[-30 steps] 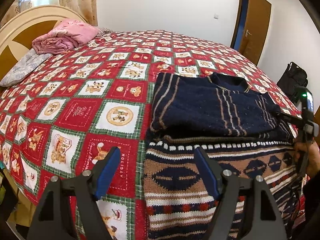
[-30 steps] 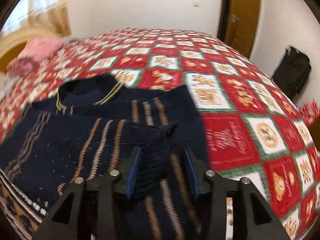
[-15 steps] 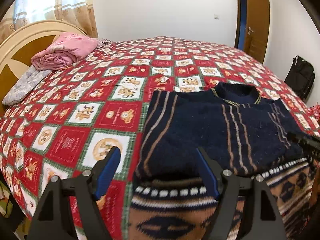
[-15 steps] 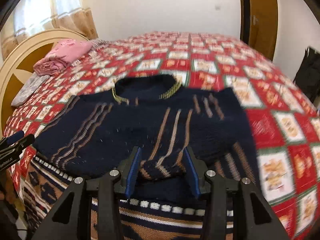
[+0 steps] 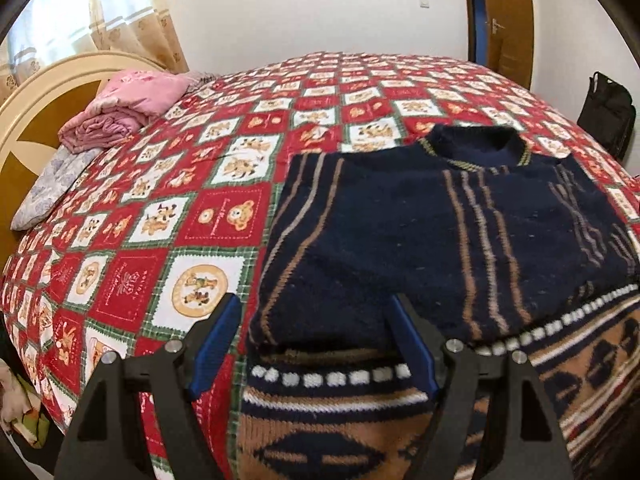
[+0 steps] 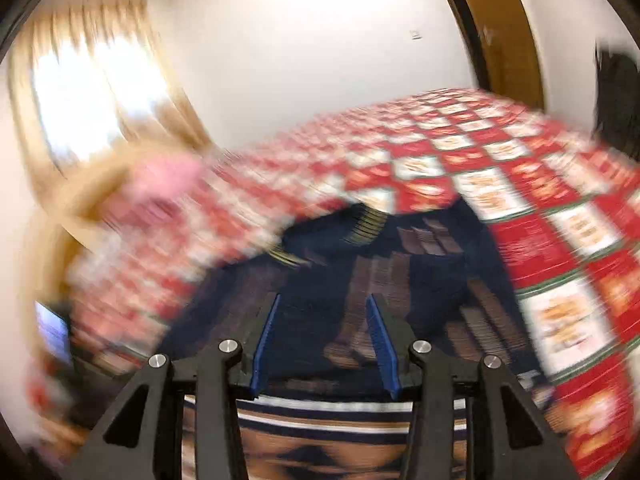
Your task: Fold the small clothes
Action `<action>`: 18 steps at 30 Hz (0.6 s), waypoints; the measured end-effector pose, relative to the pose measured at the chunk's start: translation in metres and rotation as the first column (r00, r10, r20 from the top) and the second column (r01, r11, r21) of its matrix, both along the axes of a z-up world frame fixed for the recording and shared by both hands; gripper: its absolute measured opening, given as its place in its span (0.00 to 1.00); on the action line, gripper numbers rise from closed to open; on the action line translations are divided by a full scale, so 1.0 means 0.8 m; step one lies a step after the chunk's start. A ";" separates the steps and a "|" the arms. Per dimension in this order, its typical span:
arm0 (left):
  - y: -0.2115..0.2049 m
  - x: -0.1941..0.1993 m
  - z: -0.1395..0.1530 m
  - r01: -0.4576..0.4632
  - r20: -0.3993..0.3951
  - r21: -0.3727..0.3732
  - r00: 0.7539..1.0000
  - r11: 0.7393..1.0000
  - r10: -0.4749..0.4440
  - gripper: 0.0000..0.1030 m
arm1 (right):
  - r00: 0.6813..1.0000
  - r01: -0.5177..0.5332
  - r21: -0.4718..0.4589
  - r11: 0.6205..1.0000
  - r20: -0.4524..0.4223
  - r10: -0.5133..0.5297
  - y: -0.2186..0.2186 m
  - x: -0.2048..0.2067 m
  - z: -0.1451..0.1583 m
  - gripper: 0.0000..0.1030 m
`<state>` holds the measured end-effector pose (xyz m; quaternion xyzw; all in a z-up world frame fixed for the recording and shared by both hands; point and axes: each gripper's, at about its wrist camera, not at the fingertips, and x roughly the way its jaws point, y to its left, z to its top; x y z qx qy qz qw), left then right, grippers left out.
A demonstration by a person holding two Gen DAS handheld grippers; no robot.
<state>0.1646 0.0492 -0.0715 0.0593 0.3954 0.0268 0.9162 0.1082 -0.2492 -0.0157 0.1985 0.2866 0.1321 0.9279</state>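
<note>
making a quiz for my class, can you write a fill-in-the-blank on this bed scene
1. The navy sweater lies on a red ____ bedspread.
2. The folded bundle by the headboard is ____.
3. The left tool has jaws that stand ____.
4. The sweater's collar is trimmed in ____.

Missing words: checked; pink; open; yellow

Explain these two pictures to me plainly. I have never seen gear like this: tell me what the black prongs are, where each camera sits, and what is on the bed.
A person holds a two-finger gripper in each hand, and a fisheye camera on each looks out along its fingers. One picture comes from the left gripper; its blue-padded fingers stand wide apart, holding nothing. The other comes from the right gripper and is blurred by motion, so whether it holds anything cannot be told. On the red patchwork bedspread lies a navy striped sweater with its patterned lower part nearest. A pink bundle sits by the headboard.
</note>
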 end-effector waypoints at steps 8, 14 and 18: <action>-0.015 -0.025 0.018 0.039 0.018 -0.066 0.999 0.997 -0.038 0.76 | 0.973 -0.089 0.668 0.739 -0.101 0.209 0.013 -0.031 -0.034 0.54; -0.012 -0.045 0.034 0.049 0.050 -0.090 0.998 0.995 -0.044 0.77 | 0.920 -0.139 0.800 0.584 -0.115 0.376 0.028 -0.055 -0.044 0.60; -0.002 -0.064 0.045 0.074 0.067 -0.094 0.995 0.993 -0.068 0.77 | 0.935 -0.221 0.631 0.744 -0.082 0.346 0.011 -0.093 0.011 0.60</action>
